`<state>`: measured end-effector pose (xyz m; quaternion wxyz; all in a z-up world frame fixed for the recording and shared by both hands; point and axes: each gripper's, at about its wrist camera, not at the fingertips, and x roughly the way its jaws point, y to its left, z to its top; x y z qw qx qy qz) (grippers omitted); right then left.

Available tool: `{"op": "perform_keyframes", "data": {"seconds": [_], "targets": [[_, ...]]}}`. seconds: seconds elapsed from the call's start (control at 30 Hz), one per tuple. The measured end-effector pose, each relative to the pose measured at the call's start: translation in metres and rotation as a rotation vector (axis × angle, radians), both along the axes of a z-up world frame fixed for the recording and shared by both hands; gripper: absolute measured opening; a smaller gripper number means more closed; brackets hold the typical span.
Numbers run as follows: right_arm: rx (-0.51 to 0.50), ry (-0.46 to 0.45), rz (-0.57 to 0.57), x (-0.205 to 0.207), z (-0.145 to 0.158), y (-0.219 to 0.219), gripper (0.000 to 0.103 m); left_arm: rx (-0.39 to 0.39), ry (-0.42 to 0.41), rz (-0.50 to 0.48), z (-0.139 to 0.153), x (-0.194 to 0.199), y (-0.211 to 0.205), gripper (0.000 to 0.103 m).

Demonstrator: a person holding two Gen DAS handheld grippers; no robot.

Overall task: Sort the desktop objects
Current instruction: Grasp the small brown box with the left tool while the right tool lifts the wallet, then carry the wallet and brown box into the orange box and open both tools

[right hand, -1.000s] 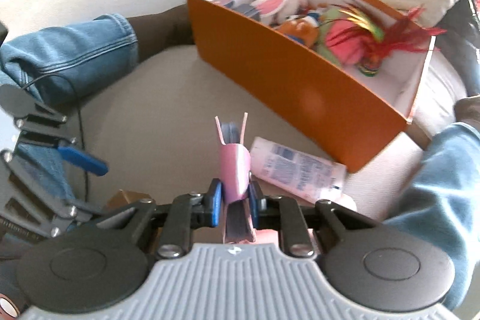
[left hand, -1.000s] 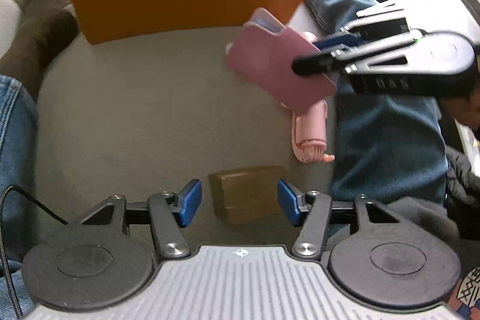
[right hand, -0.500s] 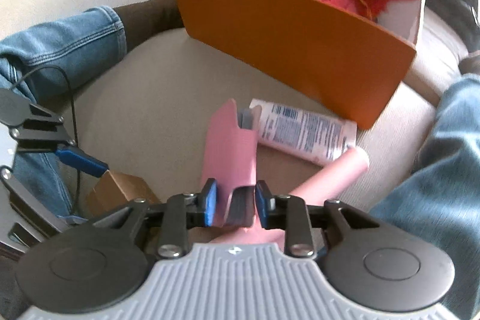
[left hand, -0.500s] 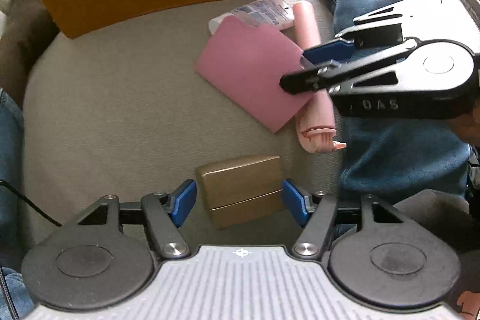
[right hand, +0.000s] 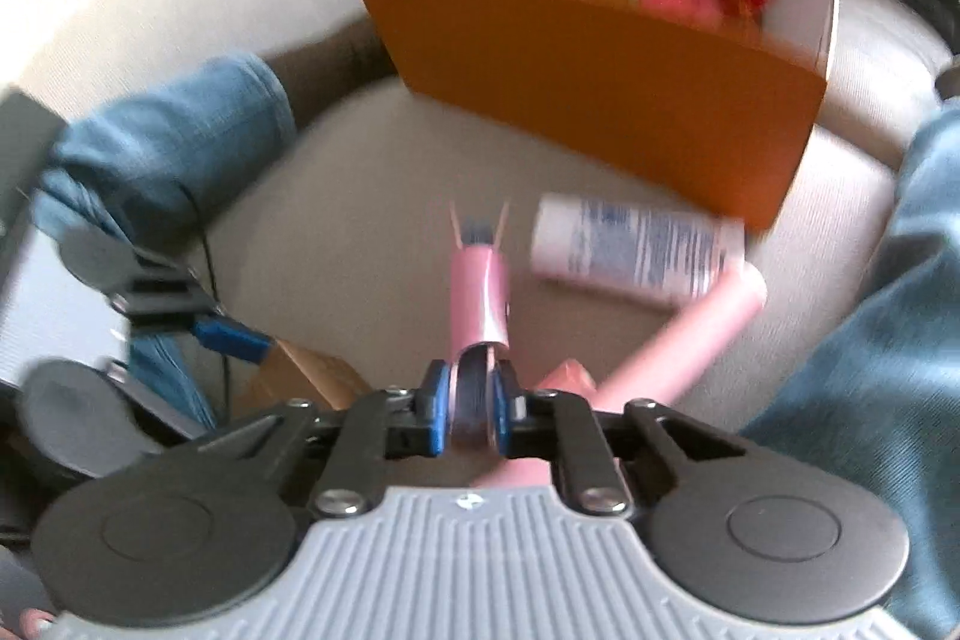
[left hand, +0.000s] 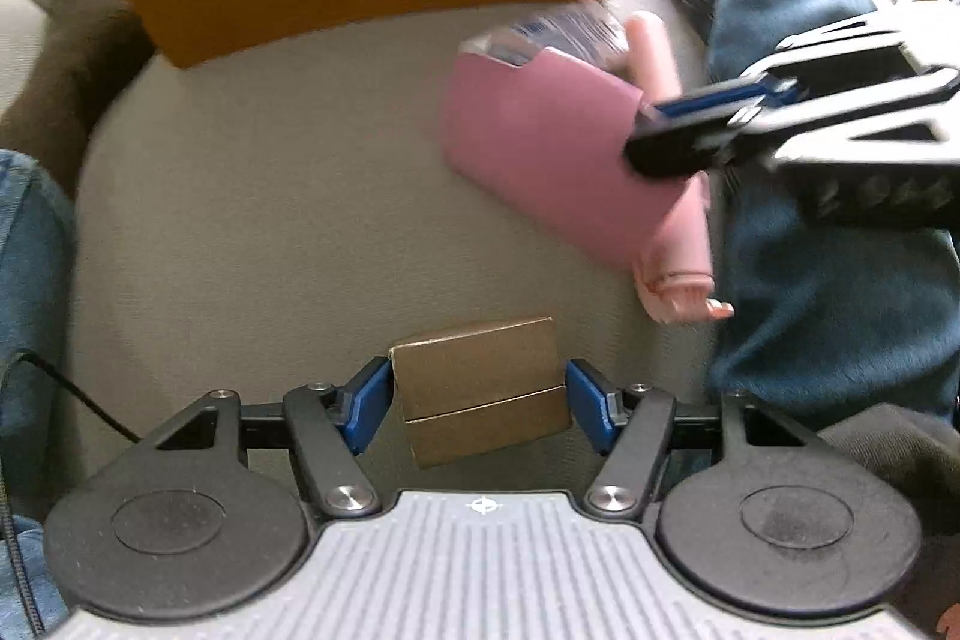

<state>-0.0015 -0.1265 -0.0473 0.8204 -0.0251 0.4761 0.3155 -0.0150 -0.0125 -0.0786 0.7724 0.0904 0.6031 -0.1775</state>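
Note:
A brown cardboard box (left hand: 480, 364) lies on the beige cushion between the blue pads of my left gripper (left hand: 480, 397). Its jaws are closing, and the pads stand at the box's two sides with a thin gap on the right. My right gripper (right hand: 474, 406) is closing on a flat pink case (right hand: 480, 298) that has a dark item inside, and its pads press on the case's near end. In the left wrist view the pink case (left hand: 540, 142) hangs from the right gripper (left hand: 654, 130) just above the cushion.
An orange box (right hand: 600, 64) full of toys stands at the back. A white tube (right hand: 630, 244) and a pink roll-shaped item (right hand: 690, 334) lie in front of it. A person's jeans legs (left hand: 828, 280) flank the cushion. A black cable (left hand: 90, 406) runs at the left.
My left gripper has come down around the brown box, which now sits between its pads. The right gripper loosened on the pink case, then closed again, and the case turned edge-on to its camera.

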Motion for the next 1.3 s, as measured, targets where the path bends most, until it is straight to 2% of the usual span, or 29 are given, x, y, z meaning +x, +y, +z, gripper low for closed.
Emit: {"op": "perform_keyframes", "data": {"seconds": [0.13, 0.27, 0.5, 0.6, 0.63, 0.67, 0.83, 0.87, 0.93, 1.0, 1.13, 1.3], "targets": [[-0.012, -0.028, 0.004, 0.015, 0.017, 0.009, 0.015, -0.075, -0.053, 0.084, 0.015, 0.008, 0.021, 0.073], [-0.002, -0.056, 0.004, 0.04, 0.026, 0.028, 0.015, -0.112, -0.119, 0.14, 0.03, 0.022, 0.036, 0.073], [-0.018, -0.08, 0.002, 0.079, 0.022, 0.07, 0.016, -0.147, -0.172, 0.208, 0.038, 0.049, 0.047, 0.073], [-0.044, -0.069, -0.046, 0.076, 0.023, 0.066, 0.032, -0.18, -0.156, 0.204, 0.037, 0.054, 0.043, 0.073], [-0.06, -0.066, -0.072, 0.073, 0.024, 0.062, 0.047, -0.185, -0.152, 0.196, 0.035, 0.055, 0.04, 0.073], [-0.057, -0.056, -0.097, 0.069, 0.023, 0.054, 0.05, -0.188, -0.15, 0.19, 0.032, 0.055, 0.039, 0.073], [-0.013, 0.07, -0.19, 0.062, 0.005, 0.033, 0.051, -0.216, -0.113, 0.189, 0.015, 0.06, 0.029, 0.073], [-0.02, 0.07, -0.214, 0.061, 0.0, 0.033, 0.04, -0.206, -0.122, 0.186, 0.014, 0.059, 0.026, 0.073], [-0.005, 0.087, -0.226, 0.06, -0.004, 0.033, 0.024, -0.181, -0.148, 0.179, 0.015, 0.056, 0.024, 0.073], [0.027, 0.102, -0.227, 0.058, -0.003, 0.034, 0.024, -0.193, -0.14, 0.199, 0.015, 0.056, 0.028, 0.073], [0.006, 0.063, -0.198, 0.059, 0.004, 0.044, 0.019, -0.187, -0.146, 0.226, 0.017, 0.057, 0.036, 0.073], [0.058, -0.023, -0.168, 0.058, 0.043, 0.039, 0.018, -0.193, -0.189, 0.229, 0.042, 0.059, 0.05, 0.073]]}}
